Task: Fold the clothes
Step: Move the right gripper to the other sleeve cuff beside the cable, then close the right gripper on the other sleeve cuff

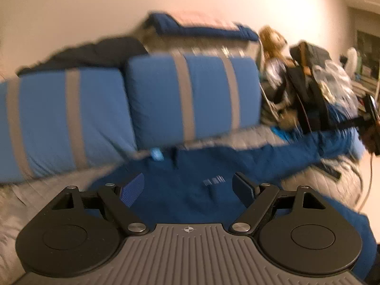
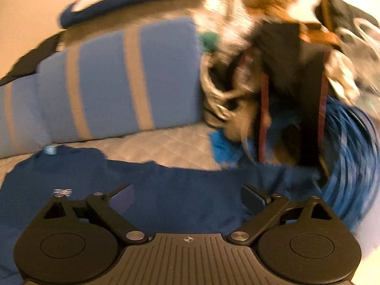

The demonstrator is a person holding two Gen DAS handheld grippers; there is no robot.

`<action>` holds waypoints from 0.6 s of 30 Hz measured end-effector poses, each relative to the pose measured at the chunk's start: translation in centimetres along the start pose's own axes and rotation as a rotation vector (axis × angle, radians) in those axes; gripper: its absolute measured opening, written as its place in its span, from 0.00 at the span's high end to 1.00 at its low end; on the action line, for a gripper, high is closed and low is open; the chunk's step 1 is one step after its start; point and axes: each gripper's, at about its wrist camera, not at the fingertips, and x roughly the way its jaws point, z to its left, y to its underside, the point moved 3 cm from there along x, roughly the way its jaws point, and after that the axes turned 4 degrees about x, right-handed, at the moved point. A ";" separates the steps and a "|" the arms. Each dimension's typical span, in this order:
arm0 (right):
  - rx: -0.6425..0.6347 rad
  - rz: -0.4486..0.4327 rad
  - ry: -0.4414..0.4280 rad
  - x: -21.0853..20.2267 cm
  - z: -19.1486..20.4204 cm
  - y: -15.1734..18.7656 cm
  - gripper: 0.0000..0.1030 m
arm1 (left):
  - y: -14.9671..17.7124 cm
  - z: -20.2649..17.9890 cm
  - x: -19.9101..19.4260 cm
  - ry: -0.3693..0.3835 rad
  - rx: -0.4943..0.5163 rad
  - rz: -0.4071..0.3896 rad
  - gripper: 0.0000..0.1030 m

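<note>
- The left gripper (image 1: pixel 188 188) hangs above a dark blue shirt (image 1: pixel 190 166), jaws wide apart, gripping nothing.
- The right gripper (image 2: pixel 187 198) hovers over the same shirt (image 2: pixel 166 190), jaws also spread and empty.
- The shirt lies flat on a grey quilted bed (image 2: pixel 154 147); a small pale logo (image 1: pixel 213 180) shows on the cloth.
- Behind the shirt, two blue pillows with grey stripes (image 1: pixel 190 97) lean side by side.
- Right of the pillows sits a blurred pile of bags and clothes (image 2: pixel 285 76), with a coil of blue cable (image 2: pixel 351 166) beside it.
- Farther back lies a folded blue blanket (image 1: pixel 201 28), against a plain wall (image 1: pixel 95 11).
</note>
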 end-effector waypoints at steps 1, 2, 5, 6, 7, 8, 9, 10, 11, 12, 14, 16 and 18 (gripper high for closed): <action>0.025 0.006 0.012 0.3 -0.9 0.2 0.07 | 0.7 -0.4 0.5 0.012 -0.005 0.015 0.20; 0.062 0.014 0.020 0.7 -2.1 0.5 0.07 | 1.4 -0.8 1.2 0.023 -0.011 0.035 0.20; 0.144 0.024 0.035 1.6 -4.7 1.2 0.09 | 3.3 -1.1 1.9 0.012 -0.050 0.047 0.20; 0.178 0.028 0.049 2.0 -5.6 1.4 0.10 | 3.8 -1.0 2.2 0.015 -0.067 0.056 0.20; 0.205 0.031 0.059 2.4 -6.4 1.6 0.12 | 4.2 -0.9 2.5 0.020 -0.086 0.066 0.20; 0.235 0.031 0.069 2.7 -7.2 1.7 0.15 | 4.6 -0.7 2.4 0.021 -0.099 0.069 0.20; 0.271 0.031 0.079 3.1 -8.0 1.9 0.17 | 4.9 -0.6 2.5 0.022 -0.112 0.074 0.20; 0.314 0.034 0.085 3.5 -8.8 2.1 0.18 | 5.1 -0.5 2.6 0.022 -0.119 0.078 0.20; 0.352 0.035 0.082 3.8 -9.5 2.3 0.21 | 5.3 -0.5 2.6 0.023 -0.123 0.084 0.20; 0.396 0.036 0.077 4.1 -10.2 2.6 0.23 | 5.5 -0.4 2.7 0.023 -0.124 0.094 0.20; 0.480 0.041 0.071 5.1 -11.4 3.2 0.27 | 5.7 -0.4 2.7 0.025 -0.122 0.111 0.20; 0.537 0.044 0.072 6.0 -12.1 3.7 0.31 | 6.3 -0.5 2.9 0.025 -0.118 0.125 0.20; 0.585 0.040 0.080 6.8 -12.7 4.2 0.37 | 6.7 -0.5 3.0 0.031 -0.115 0.139 0.20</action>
